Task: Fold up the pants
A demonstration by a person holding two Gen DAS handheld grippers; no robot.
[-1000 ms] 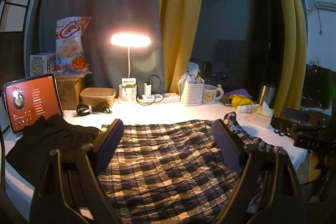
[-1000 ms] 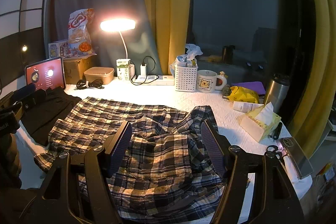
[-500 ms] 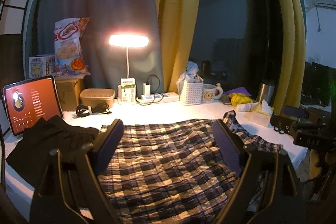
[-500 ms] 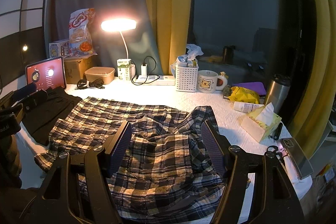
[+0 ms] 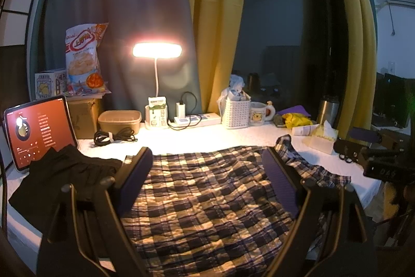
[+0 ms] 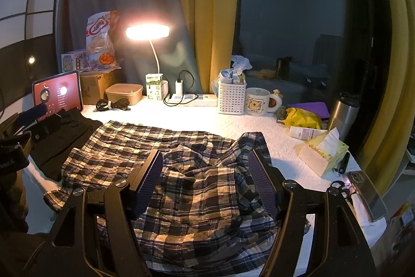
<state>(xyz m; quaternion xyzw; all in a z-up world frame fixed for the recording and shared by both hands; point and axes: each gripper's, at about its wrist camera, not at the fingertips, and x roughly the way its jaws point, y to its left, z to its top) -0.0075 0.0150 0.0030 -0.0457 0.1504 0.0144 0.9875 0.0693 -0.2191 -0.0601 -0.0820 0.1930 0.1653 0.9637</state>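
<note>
Plaid pants in dark blue and cream lie spread across the white table, flat on the left and rumpled at the right end. My left gripper hovers open over the left part of the cloth, nothing between its fingers. My right gripper hangs open above the bunched right part, also holding nothing. The right gripper's body shows at the right edge of the left wrist view. The left gripper's body shows at the left edge of the right wrist view.
A folded black garment lies left of the pants beside a lit tablet. Along the back stand a lamp, food box, cable, power strip, white basket and mug. Tissue box, steel tumbler and phone sit right.
</note>
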